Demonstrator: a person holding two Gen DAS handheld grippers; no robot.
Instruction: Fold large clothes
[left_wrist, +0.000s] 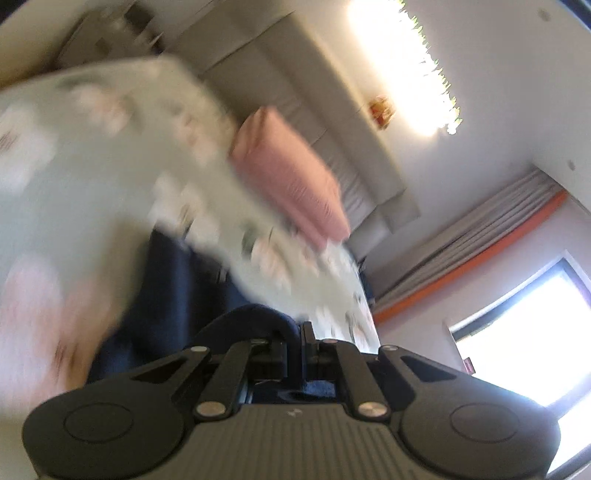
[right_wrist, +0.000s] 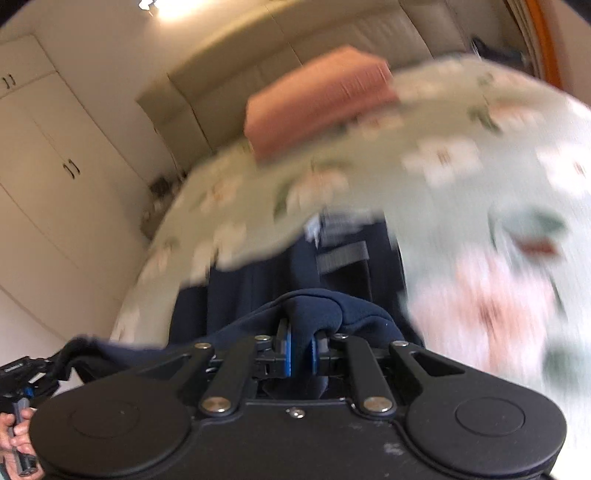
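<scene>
A dark navy garment (left_wrist: 166, 288) hangs lifted over a bed with a pale green floral cover (left_wrist: 110, 166). My left gripper (left_wrist: 294, 332) is shut on a fold of its edge, and the cloth loops up over the fingers. In the right wrist view the same navy garment (right_wrist: 258, 280) is bunched between the blue pads of my right gripper (right_wrist: 301, 332), which is shut on it. A stretched edge of the cloth runs off to the lower left, toward a hand (right_wrist: 14, 432) that grips a tool handle. Both views are tilted and blurred by motion.
A pink pillow (left_wrist: 288, 173) lies at the head of the bed against a padded beige headboard (left_wrist: 295, 74). White wardrobe doors (right_wrist: 44, 166) stand beside the floral bed cover (right_wrist: 461, 147). A bright window (left_wrist: 524, 325) and striped curtain (left_wrist: 480, 229) are on the other side.
</scene>
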